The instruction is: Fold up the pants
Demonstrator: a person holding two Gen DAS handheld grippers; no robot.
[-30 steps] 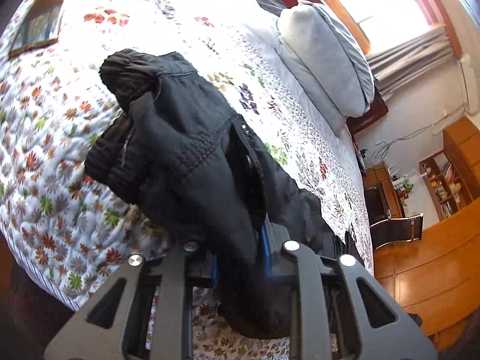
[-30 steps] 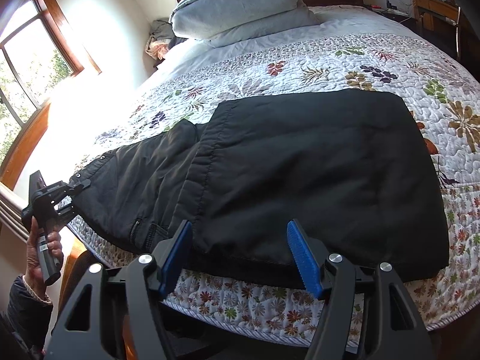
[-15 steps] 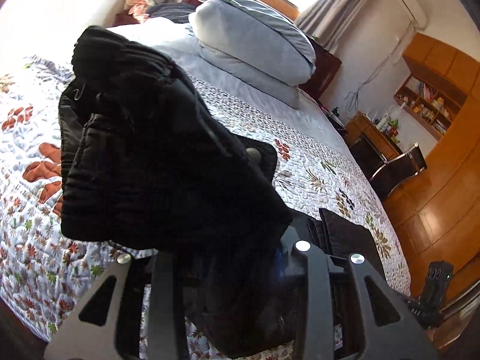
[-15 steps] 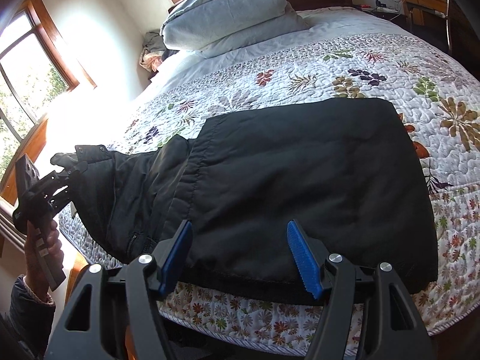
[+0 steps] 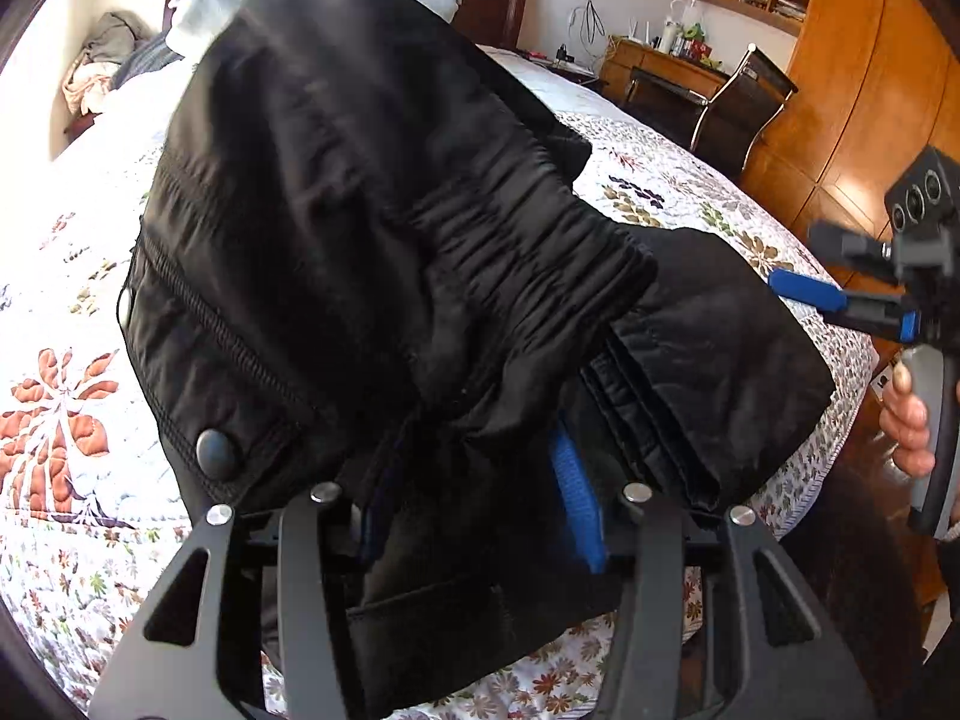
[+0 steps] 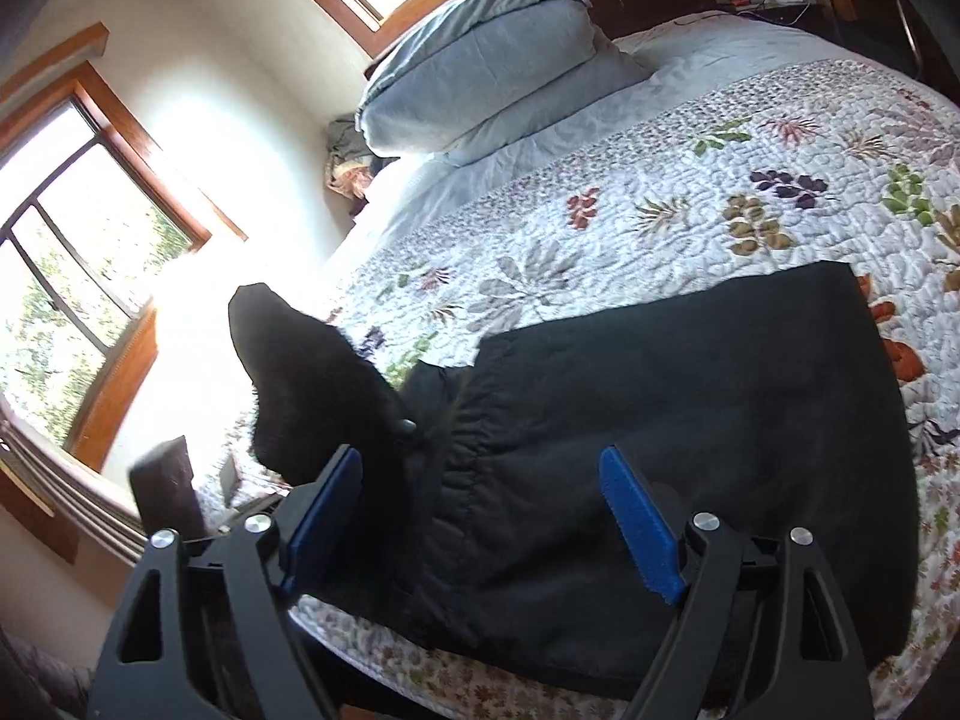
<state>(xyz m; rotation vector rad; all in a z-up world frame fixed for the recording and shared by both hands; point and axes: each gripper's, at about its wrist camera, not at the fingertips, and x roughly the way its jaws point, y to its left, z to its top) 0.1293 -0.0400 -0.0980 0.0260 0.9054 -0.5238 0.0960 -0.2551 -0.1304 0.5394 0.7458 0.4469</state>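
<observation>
Black padded pants [image 6: 690,420] lie flat on the flowered quilt [image 6: 660,180]. Their waist end, with zip and snap button [image 5: 216,453], is lifted and bunched over my left gripper [image 5: 474,504]. The left jaws are opening; fabric still hangs between them, and the right blue pad [image 5: 576,498] shows bare. The raised end [image 6: 300,378] rises at the left in the right wrist view. My right gripper [image 6: 480,480] hovers just over the near edge of the flat part, its jaws opening wide with nothing pinched. The right gripper [image 5: 840,300] also shows at the far right of the left wrist view, held by a hand [image 5: 912,420].
Grey pillows [image 6: 480,72] are stacked at the head of the bed. A chair [image 5: 738,102], a desk [image 5: 660,60] and wooden cupboards [image 5: 870,60] stand beyond the bed's far side. Windows [image 6: 72,300] fill the wall at the left. The near edge of the bed is close below both grippers.
My left gripper swung the waist end up and across towards the flat part, rolling as it went, and its jaws spread. The right gripper rose a little and widened.
</observation>
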